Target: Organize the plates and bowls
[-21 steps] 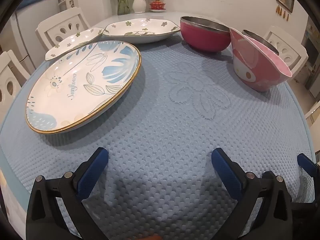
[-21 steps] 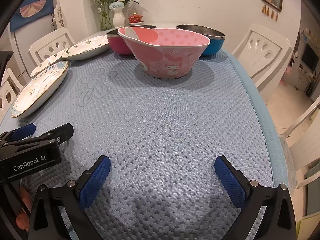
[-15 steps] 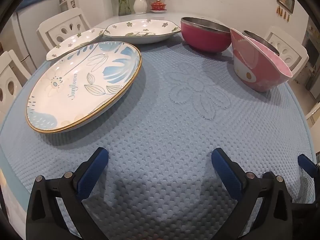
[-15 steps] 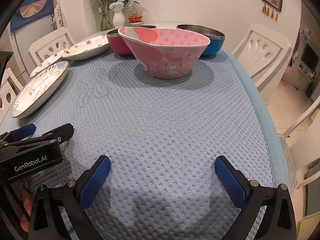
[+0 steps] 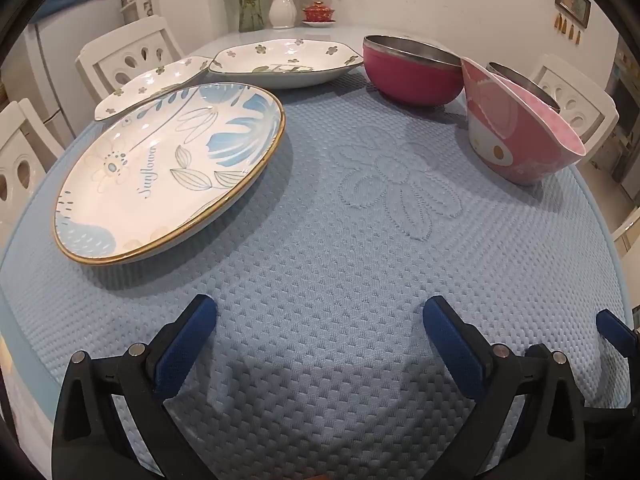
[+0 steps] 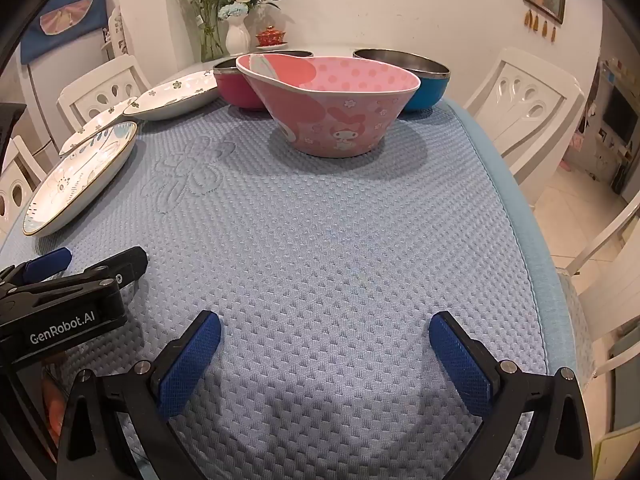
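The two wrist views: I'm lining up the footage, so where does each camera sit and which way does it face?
Left wrist: rides the left tongs, low over the blue mat, facing the sunflower plate; its open fingers show.
Right wrist: rides the right tongs, facing the pink cartoon bowl; its open fingers and the left tongs' body show.
Shared: plate, pink cartoon bowl, magenta bowl, mat.

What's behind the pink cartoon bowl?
Behind the pink cartoon bowl stand two steel-lined bowls: a red bowl to its left and a blue bowl to its right. It covers part of each, so whether they touch it, or hold anything, cannot be seen.
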